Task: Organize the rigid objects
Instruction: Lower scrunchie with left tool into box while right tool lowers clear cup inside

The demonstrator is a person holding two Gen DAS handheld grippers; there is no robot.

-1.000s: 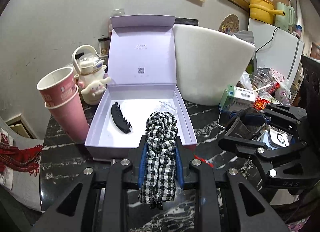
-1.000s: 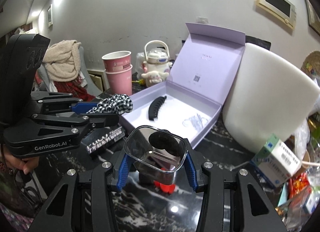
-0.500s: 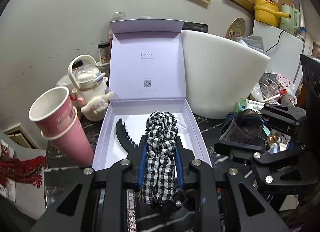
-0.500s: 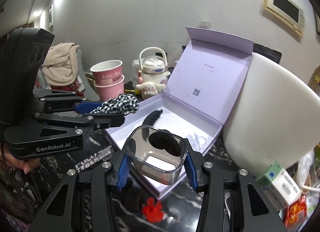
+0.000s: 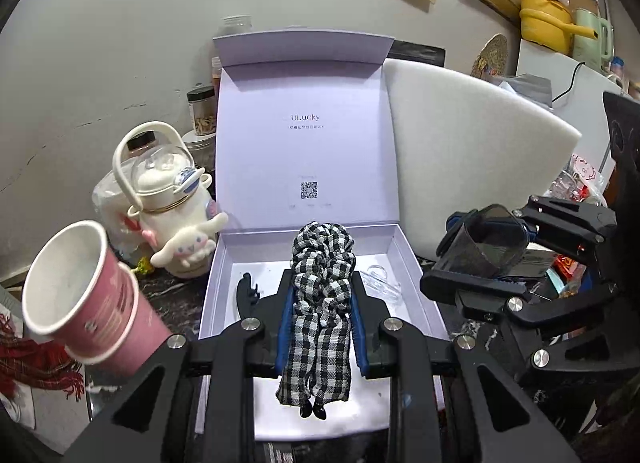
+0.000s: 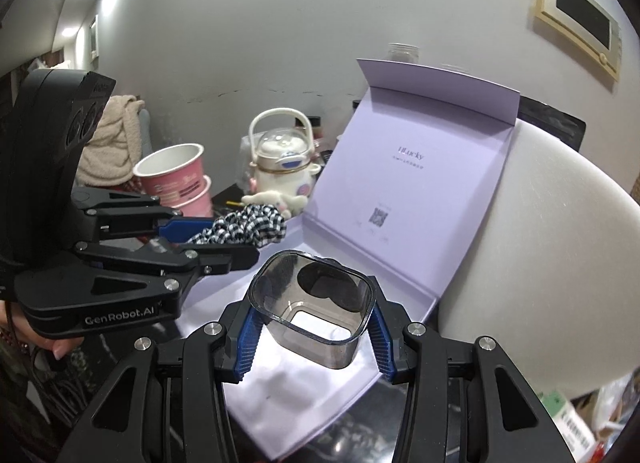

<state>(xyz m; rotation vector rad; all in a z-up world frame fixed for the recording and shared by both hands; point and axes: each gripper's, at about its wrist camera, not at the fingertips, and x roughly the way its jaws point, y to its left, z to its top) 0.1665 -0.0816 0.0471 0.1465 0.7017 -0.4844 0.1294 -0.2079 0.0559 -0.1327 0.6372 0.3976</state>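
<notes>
An open lilac gift box (image 5: 416,283) (image 6: 404,199) stands in front of me with its lid upright. My left gripper (image 5: 322,295) is shut on a black-and-white checked scrunchie (image 5: 320,303) (image 6: 244,225) and hangs over the box's tray. A black claw hair clip (image 5: 245,290) lies at the tray's left, half hidden by the fingers, and a clear plastic piece (image 5: 378,277) lies at its right. My right gripper (image 6: 312,303) (image 5: 480,263) is shut on a smoky clear square cup (image 6: 314,305) (image 5: 494,241), held above the tray's right side.
Two stacked pink paper cups (image 5: 80,303) (image 6: 176,175) stand left of the box, with a white cartoon kettle (image 5: 172,199) (image 6: 282,161) behind them. A large white foam slab (image 5: 460,155) (image 6: 552,255) leans at the right. Packets and clutter (image 5: 568,263) fill the far right.
Both grippers moved forward with their loads, from over the dark table in front of the box to above its tray. Their grips are unchanged.
</notes>
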